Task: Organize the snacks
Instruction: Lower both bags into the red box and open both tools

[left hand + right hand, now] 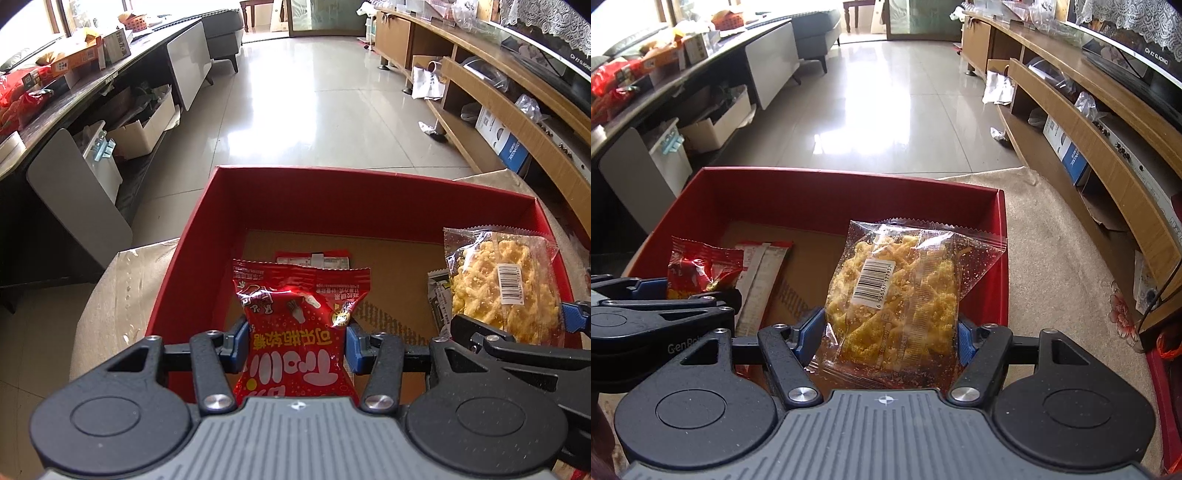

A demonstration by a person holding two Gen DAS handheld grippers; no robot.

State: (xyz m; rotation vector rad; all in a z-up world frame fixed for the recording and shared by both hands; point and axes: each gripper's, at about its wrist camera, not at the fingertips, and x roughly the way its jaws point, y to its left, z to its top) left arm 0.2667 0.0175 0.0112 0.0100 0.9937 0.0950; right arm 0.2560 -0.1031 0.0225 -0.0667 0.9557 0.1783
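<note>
Below both grippers sits a red box (192,236), its brown cardboard floor showing between the snacks, resting on a tan covered surface (1052,236) above a glossy tiled floor (314,92). Next in size, the left gripper (296,338) is clenched on a red snack packet (295,325): its blue pads (240,341) press both side edges of the wrapper, pinching it in at the waist, with the jaws only narrowly apart. That packet hangs over the near left part of the box, its top edge fanned out ahead of the fingers. Beside it, the right gripper (888,338) grasps a clear bag of yellow snack pieces (897,291), the blue pads (812,328) bearing on the bag's two sides with a somewhat wider gap than the left tool's. The bag, with a white barcode label (873,278) on its face, is held over the right half of the box, its serrated top seal near the far right wall. Smaller still, a flat red-and-white packet (764,258) lies on the box floor just beyond the red snack packet, and a small dark-printed sachet (439,295) shows at the left edge of the clear bag; whether it touches the bag cannot be told.
</note>
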